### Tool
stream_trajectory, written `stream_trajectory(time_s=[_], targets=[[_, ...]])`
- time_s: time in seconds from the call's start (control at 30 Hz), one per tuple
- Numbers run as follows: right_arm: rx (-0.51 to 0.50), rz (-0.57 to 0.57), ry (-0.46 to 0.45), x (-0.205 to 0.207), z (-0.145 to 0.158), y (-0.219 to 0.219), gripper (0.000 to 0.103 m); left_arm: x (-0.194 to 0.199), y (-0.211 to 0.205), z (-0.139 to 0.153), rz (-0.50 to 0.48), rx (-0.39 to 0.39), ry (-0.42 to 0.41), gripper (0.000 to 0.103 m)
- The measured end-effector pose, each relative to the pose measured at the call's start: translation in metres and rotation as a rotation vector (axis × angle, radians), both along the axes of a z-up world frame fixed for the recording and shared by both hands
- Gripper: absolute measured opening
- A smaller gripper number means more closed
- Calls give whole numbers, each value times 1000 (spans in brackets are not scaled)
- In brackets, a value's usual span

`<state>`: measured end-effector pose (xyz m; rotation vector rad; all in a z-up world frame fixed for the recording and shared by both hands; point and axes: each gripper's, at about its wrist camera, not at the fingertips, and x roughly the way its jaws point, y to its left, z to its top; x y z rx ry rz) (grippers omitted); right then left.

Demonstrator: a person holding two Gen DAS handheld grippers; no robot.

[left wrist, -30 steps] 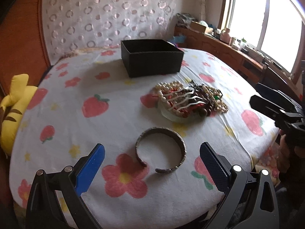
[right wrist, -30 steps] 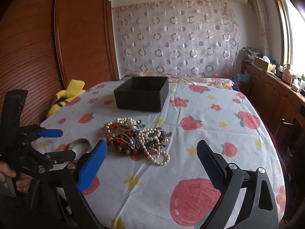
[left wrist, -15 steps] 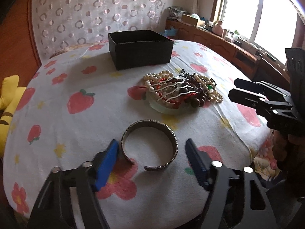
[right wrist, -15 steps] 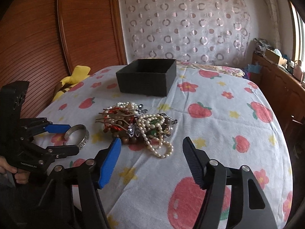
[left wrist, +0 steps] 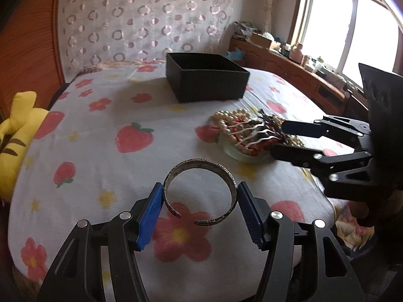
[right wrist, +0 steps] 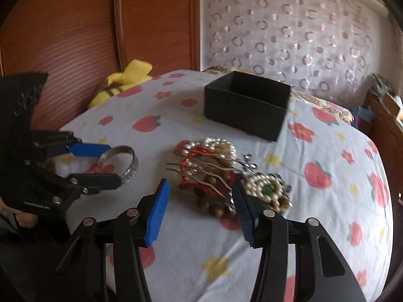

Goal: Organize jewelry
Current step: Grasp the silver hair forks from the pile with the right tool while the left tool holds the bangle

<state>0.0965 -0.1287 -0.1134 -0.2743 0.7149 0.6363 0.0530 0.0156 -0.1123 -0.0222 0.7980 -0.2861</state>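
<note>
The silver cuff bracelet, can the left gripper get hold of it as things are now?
Probably yes. The left gripper already straddles the silver cuff bracelet, a pad against each side, nothing between. The jewelry pile and right gripper sit clear.

Legible text: none. Silver cuff bracelet [left wrist: 200, 191]: engraved marks along the inner band, too small to read. Left gripper [right wrist: 97, 162]: pale lettering on the body, blurred, unreadable.

From the left wrist we are looking low and close along our fingers at the silver cuff bracelet [left wrist: 200, 191]. From the right wrist we are facing the jewelry pile [right wrist: 226, 171]. Both views are sharing the black box [left wrist: 206, 79] and bedspread [left wrist: 100, 151].
</note>
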Motion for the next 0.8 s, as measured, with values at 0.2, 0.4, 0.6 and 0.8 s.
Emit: stream_trajectory(time_s=[0.2,0.4,0.6,0.8], targets=[[-112,-15,-32,11,-1,14,52,-2,8,2,15,-20,-8,57],[-135,-26,-14,22,-8,15,52,-2,9,2,13,-25,-14,57],[-87,-36,-9,28,1,10,31,-3,9,2,15,-30,-16,58],[-46,-57,-41,29,15,3,16,-3,10,3,10,-30,-18,57]])
